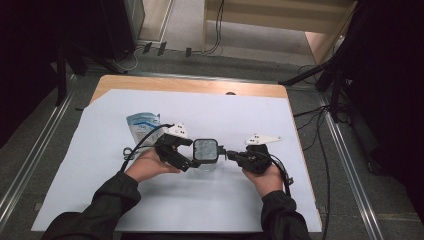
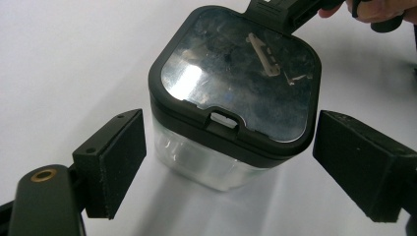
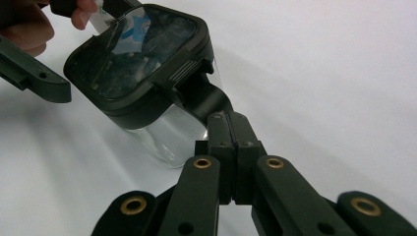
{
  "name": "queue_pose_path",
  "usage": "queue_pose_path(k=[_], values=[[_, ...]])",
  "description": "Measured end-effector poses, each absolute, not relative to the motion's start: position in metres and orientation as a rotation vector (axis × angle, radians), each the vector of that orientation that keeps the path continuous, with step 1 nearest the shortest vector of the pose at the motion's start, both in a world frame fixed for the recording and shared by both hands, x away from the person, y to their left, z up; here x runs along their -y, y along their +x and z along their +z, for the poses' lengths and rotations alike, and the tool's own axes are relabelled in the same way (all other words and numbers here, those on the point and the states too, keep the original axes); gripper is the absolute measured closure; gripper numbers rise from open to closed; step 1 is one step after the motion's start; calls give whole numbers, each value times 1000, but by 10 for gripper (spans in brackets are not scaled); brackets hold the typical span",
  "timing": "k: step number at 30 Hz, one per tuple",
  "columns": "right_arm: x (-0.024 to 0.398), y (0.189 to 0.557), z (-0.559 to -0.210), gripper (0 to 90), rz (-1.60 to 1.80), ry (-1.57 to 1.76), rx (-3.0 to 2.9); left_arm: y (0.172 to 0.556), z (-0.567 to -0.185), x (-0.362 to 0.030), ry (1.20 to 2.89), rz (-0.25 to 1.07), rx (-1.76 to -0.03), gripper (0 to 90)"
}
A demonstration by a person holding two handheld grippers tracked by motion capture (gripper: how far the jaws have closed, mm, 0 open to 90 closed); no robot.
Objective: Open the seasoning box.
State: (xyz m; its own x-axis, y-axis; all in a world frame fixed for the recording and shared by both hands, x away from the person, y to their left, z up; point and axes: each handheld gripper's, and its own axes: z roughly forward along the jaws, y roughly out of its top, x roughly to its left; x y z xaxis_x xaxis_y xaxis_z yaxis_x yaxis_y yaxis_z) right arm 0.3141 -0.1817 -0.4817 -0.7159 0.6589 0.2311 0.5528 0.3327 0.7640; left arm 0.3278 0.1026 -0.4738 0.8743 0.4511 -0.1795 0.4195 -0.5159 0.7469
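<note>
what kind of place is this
Probably a lab or studio set up for recording, not a home: a table covered with a plain white sheet, dark stands at the sides, and loose cables trailing across a grey floor with metal rails.

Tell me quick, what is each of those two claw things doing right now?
Left gripper: open, jaws either side of the clear plastic container with a black square lid, not touching.
Right gripper: shut on the lid's black tab.
</note>
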Motion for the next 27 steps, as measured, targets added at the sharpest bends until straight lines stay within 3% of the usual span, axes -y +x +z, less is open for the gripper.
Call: queue_pose_path(k=[27], values=[[181, 312, -482, 900, 1336, 1144, -2450, 329, -484, -98, 2150, 41, -615, 146]])
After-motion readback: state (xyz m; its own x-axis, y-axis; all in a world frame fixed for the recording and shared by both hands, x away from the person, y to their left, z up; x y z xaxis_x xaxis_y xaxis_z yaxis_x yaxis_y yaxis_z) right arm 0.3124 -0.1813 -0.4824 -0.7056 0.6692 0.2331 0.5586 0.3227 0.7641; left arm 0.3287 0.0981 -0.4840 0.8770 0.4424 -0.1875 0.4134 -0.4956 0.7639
